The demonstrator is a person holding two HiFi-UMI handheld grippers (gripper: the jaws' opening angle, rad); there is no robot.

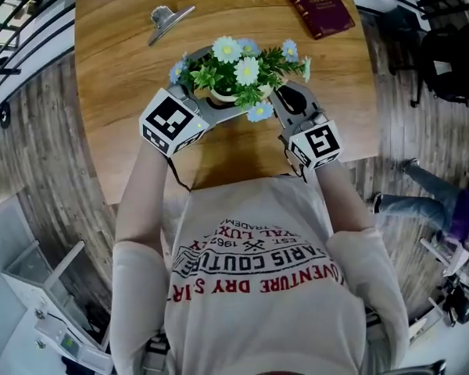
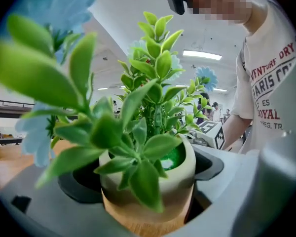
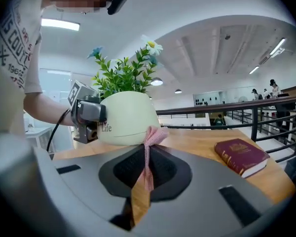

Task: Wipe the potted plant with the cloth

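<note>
Nearest the person, the left gripper (image 1: 203, 104) is closed around the pot (image 2: 153, 181) from 8 o'clock, holding the potted plant (image 1: 238, 73) near the table's (image 1: 125, 45) front edge. The right gripper (image 1: 285, 100), at 4 o'clock, pinches the pink cloth (image 3: 147, 152), whose tip touches the pot's wall. Wiping seems underway there, and the leaves likely remain to do. A red book (image 1: 316, 5) lies beyond at 1 o'clock.

Upright cream potted plant (image 1: 236, 75), pink cloth (image 3: 152, 134) seemingly touching it
</note>
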